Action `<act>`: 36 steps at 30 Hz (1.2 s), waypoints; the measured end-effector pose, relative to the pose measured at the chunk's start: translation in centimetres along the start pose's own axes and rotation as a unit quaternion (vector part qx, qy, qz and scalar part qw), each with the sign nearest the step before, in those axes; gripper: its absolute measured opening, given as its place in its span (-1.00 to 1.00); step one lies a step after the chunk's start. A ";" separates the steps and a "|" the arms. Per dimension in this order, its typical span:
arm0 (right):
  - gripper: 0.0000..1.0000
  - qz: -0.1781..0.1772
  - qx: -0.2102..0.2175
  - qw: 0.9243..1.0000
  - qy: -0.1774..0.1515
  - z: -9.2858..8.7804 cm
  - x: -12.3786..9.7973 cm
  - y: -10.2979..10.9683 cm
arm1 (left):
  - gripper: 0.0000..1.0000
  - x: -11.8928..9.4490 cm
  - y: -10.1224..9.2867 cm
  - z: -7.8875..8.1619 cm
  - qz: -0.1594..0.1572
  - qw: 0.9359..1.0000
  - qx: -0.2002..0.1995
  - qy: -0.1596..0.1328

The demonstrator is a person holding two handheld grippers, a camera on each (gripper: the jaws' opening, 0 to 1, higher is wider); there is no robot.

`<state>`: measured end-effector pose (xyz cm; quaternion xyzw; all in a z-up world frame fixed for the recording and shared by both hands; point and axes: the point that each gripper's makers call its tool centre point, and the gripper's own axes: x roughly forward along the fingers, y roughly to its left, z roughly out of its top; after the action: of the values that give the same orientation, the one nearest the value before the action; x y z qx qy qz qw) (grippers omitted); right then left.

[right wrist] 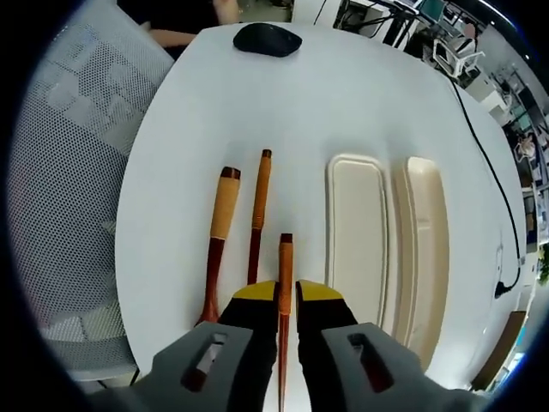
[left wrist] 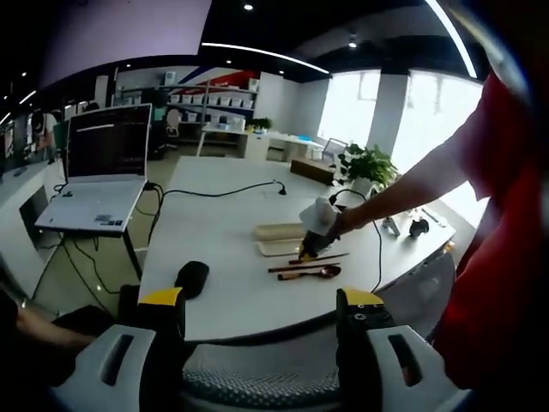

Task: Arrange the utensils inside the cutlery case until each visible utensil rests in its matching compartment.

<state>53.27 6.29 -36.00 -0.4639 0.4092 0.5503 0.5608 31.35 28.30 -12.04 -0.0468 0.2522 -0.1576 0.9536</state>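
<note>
**A:** Wooden chopstick [right wrist: 285, 283] pinched between the right gripper [right wrist: 287, 292] jaws, lying on the table [right wrist: 197, 112] just left of the case [right wrist: 357, 236]!

**B:** So the pick-up is in hand. Where are the others?

**A:** Second chopstick [right wrist: 258, 215] just left of the held one, spoon [right wrist: 219, 236] left of that. All outside the case, whose tray is empty, with the lid [right wrist: 426, 249] on its far side.

**B:** Next move?

**A:** I'd say lift, swing right over the case and lay the stick along its length.

**B:** And the left gripper [left wrist: 262, 300]?

**A:** Jaws apart, holding nothing, hanging back over a mesh chair [left wrist: 257, 378], well away from the case.

**B:** Anything in the way?

**A:** Mouse [right wrist: 267, 39] sits far beyond the case, cable [right wrist: 489, 154] past the lid, laptop [left wrist: 103, 176] on a side desk. The path looks free; the neighbouring stick is close, mind.
</note>
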 end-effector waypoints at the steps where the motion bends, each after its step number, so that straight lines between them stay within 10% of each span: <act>1: -0.91 0.001 -0.001 1.000 0.002 0.0 0.1 0.0 | 0.47 0.0 0.0 0.1 0.000 1.000 -0.002 -0.002; 36: -0.98 -0.034 0.017 0.999 -0.010 0.5 -5.1 -1.7 | 0.46 0.5 -1.0 0.6 -0.018 1.000 0.010 -0.016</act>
<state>54.64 5.62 -30.82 -0.4628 0.3967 0.5281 0.5912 31.76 27.19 -11.60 -0.0442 0.2345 -0.1769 0.9549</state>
